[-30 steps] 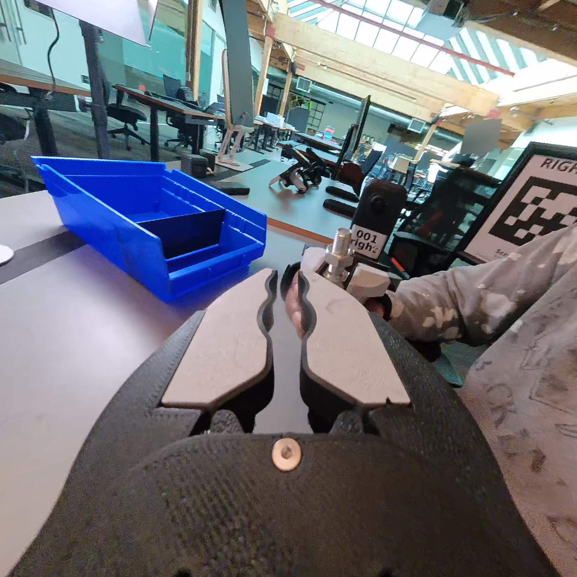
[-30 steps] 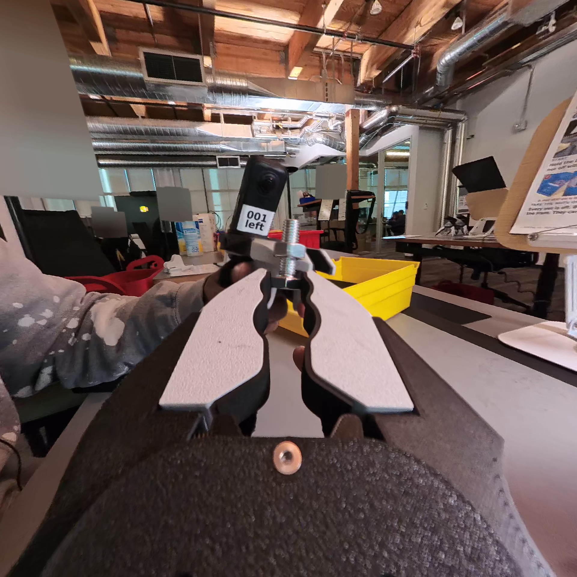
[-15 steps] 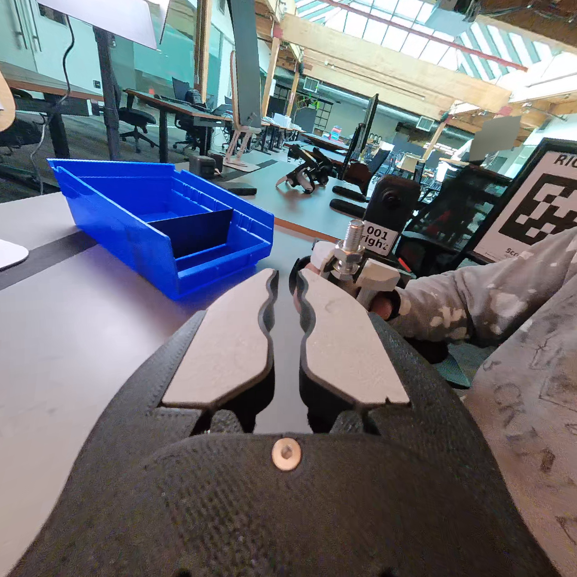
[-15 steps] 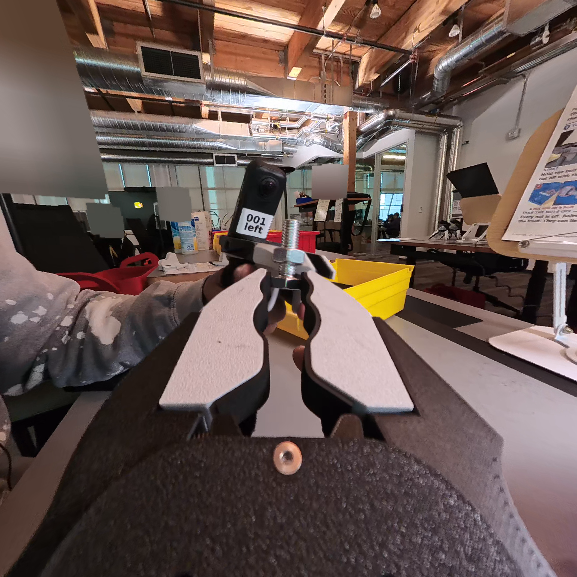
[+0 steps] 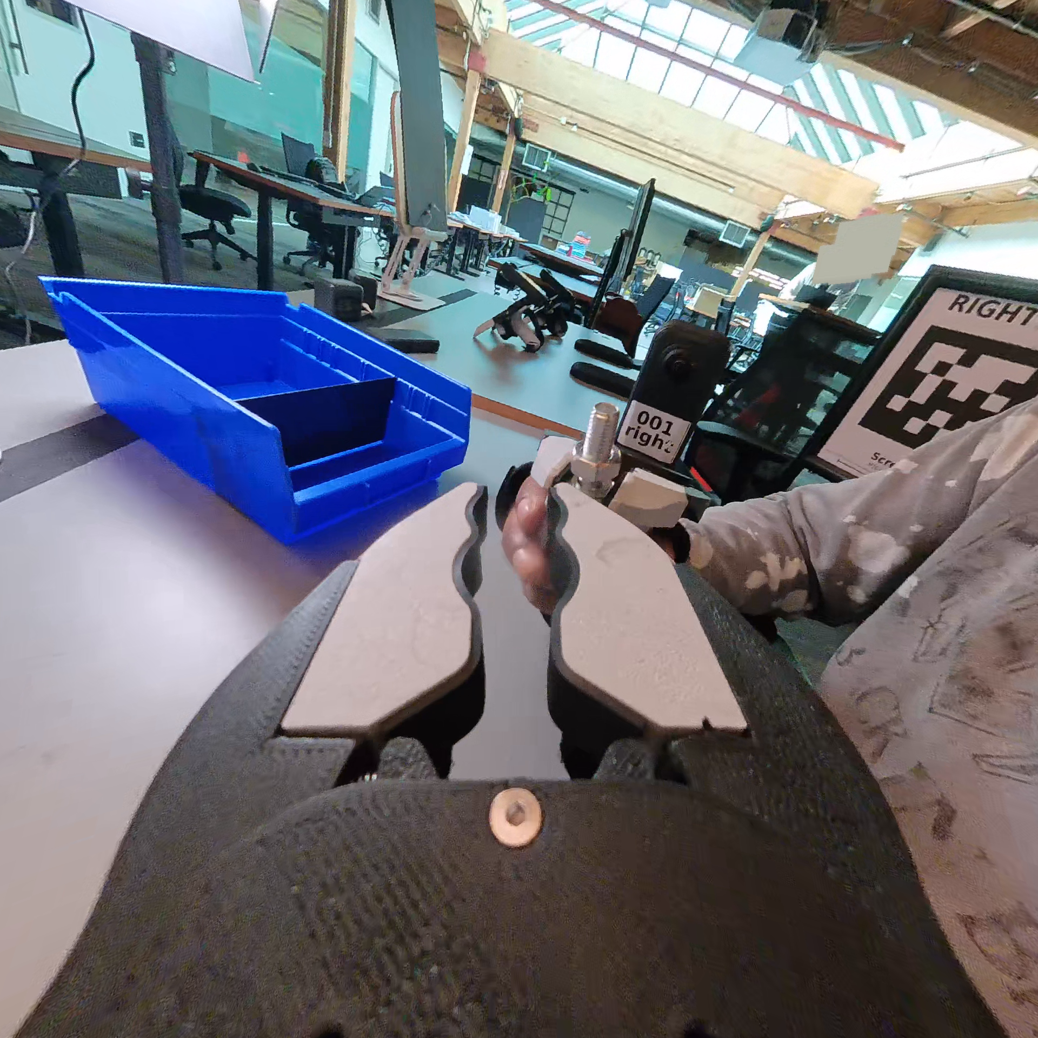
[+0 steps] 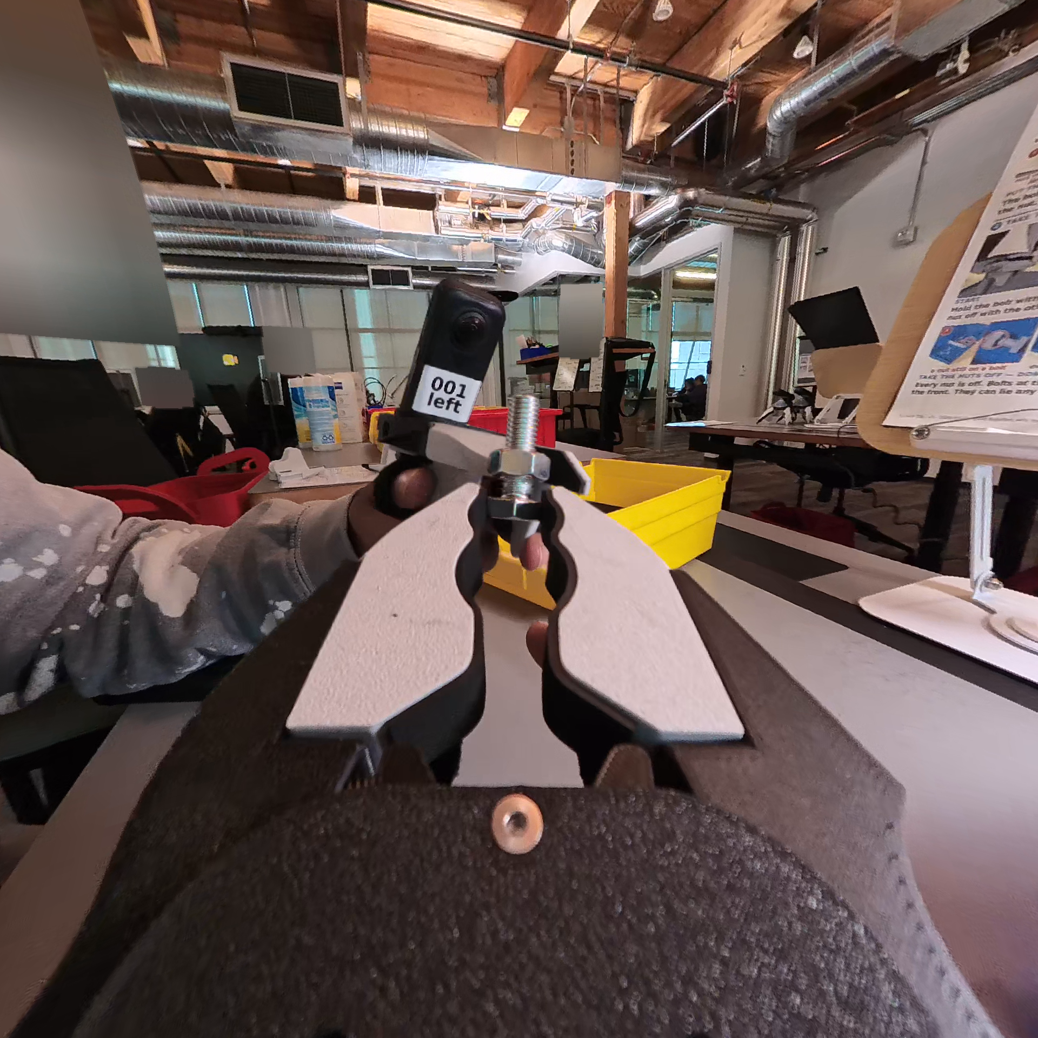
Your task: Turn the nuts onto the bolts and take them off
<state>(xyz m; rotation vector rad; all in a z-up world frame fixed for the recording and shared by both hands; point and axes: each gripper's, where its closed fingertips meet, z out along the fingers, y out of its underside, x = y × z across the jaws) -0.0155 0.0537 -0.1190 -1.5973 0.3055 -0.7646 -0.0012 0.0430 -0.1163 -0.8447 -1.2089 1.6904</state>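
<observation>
A silver bolt [image 6: 521, 418] stands upright with a hex nut [image 6: 517, 464] threaded partway down it. My right gripper [image 6: 515, 501] is shut on the bolt's lower end, below the nut. In the left wrist view, the bolt [image 5: 600, 432] and nut [image 5: 595, 467] sit just right of and beyond my left gripper [image 5: 515, 497]. The left gripper's jaws stand a narrow gap apart with nothing between them. In the right wrist view, the left gripper's fingers [image 6: 444, 445] sit close behind the nut. I cannot tell if they touch it.
A blue divided bin [image 5: 253, 404] sits on the grey table at the left. A yellow bin [image 6: 657, 505] lies beyond the bolt. An instruction board [image 6: 983, 281] on a white base [image 6: 943, 612] stands at the right. A marker board [image 5: 955, 382] stands behind the person's sleeve [image 5: 842, 533]. The grippers are tip to tip, or close to it.
Little has changed. Both grippers have shifted slightly. The bolt stays upright in the right gripper, and the left gripper's gap is the same.
</observation>
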